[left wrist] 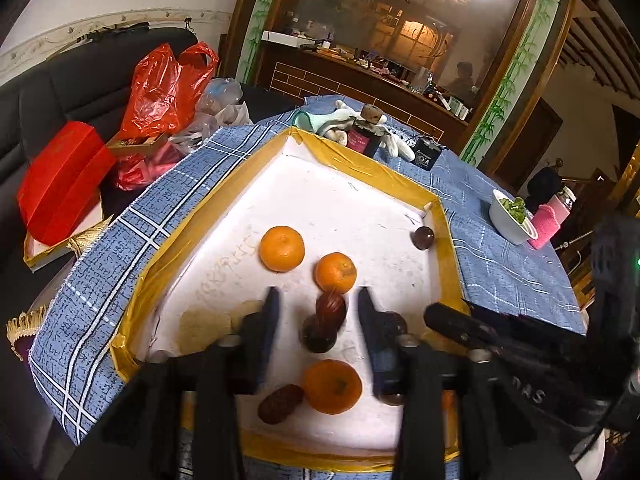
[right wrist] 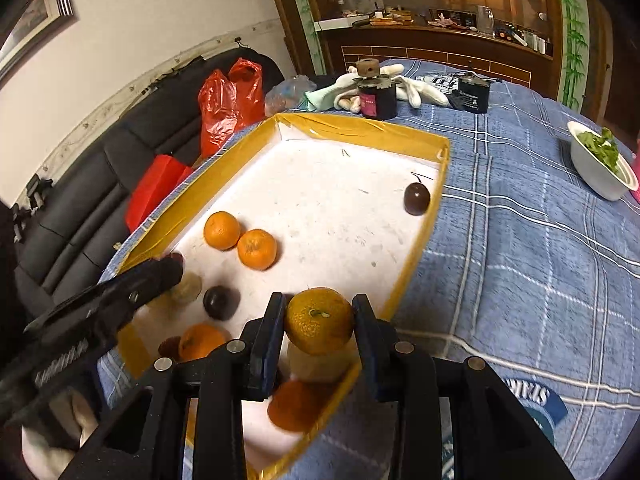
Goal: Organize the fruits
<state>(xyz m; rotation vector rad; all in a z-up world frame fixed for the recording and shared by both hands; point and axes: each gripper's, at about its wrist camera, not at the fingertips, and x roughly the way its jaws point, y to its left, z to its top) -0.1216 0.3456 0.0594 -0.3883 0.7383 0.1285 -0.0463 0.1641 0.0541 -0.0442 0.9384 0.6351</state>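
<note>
A white tray with a yellow taped rim [left wrist: 224, 196] [right wrist: 360, 130] lies on the blue checked cloth. It holds several tangerines [left wrist: 282, 249] [right wrist: 221, 230], dark round fruits [left wrist: 424, 237] [right wrist: 416, 199] and a red date [left wrist: 280, 403]. My left gripper [left wrist: 318, 304] is open above the tray; a blurred red date [left wrist: 330, 309] and a dark fruit [left wrist: 319, 336] lie between its fingers. My right gripper [right wrist: 319, 322] is shut on a tangerine [right wrist: 319, 321] held over the tray's near right edge. It shows from the side in the left wrist view [left wrist: 480, 328].
A white bowl of greens [left wrist: 510, 216] [right wrist: 602, 166] stands at the right of the table. A dark jar [right wrist: 376, 94], white gloves [right wrist: 416, 88] and a small black box [right wrist: 474, 98] lie behind the tray. Red bags [left wrist: 168, 88] and a black sofa [left wrist: 60, 88] are at left.
</note>
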